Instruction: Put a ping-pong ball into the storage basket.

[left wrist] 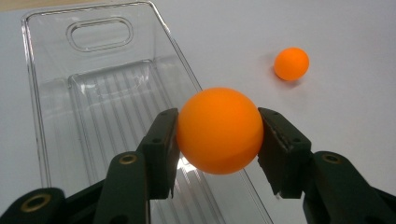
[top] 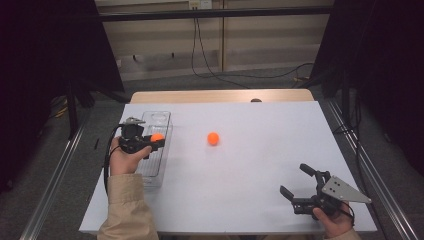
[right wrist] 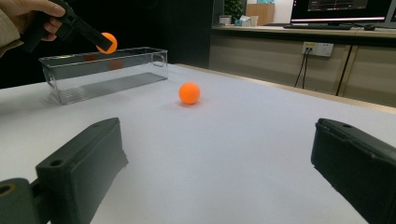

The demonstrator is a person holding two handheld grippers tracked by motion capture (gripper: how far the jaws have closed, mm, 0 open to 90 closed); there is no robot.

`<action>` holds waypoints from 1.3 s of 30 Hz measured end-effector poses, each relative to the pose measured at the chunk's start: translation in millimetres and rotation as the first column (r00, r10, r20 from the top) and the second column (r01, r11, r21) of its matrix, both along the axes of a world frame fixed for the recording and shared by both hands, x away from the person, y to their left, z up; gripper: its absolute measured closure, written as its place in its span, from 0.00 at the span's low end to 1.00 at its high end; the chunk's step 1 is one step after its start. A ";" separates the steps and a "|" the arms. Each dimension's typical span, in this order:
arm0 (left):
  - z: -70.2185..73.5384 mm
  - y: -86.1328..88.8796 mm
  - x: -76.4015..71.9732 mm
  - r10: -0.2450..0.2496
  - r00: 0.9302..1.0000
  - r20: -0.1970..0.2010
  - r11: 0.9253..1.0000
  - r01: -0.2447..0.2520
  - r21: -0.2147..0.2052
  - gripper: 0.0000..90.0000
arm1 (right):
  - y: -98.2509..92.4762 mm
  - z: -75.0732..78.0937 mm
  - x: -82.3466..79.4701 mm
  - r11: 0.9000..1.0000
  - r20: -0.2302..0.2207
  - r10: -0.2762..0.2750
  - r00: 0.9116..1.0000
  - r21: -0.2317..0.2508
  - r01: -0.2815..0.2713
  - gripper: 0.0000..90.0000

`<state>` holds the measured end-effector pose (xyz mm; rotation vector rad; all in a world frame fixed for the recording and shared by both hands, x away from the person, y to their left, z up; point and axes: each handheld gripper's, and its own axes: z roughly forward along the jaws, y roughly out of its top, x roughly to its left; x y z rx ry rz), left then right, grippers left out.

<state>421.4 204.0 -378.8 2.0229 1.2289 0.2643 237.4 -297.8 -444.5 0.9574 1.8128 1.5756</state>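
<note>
1. Ball, orange, is clamped between the jaws of the left gripper; the pads press on both its sides.
2. Position: the held ball hangs above the right wall of the clear bin, at the left side of the table. In the right gripper view it sits above the bin's rim, not inside.
3. The bin interior is empty as far as the left gripper view shows; no ball lies on its ribbed floor.
4. A second ball rests on the table right of the bin, well apart from both grippers.
5. Right gripper is at the near right corner, jaws wide, nothing between them, aimed toward the second ball.
6. Judgement: pick-up of the first ball is done; its release into the bin is not yet done.
7. Remaining, as judged: drop the held ball, then fetch the second ball and bin it. Progress is under half.
</note>
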 end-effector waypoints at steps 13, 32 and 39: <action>-4.9 5.9 1.8 0.024 1.000 -0.002 1.000 -0.024 0.018 0.57 | 0.4 0.1 -0.2 1.000 0.000 0.001 1.000 0.003 -0.001 0.03; -8.8 9.4 3.5 0.069 0.998 -0.001 0.996 -0.068 0.057 0.49 | 0.4 0.0 -0.1 1.000 0.000 0.003 1.000 0.003 -0.003 0.03; -6.2 6.1 2.6 0.068 0.998 0.004 0.997 -0.068 0.037 0.43 | 0.5 0.0 -0.1 1.000 0.001 0.002 1.000 0.003 -0.002 0.03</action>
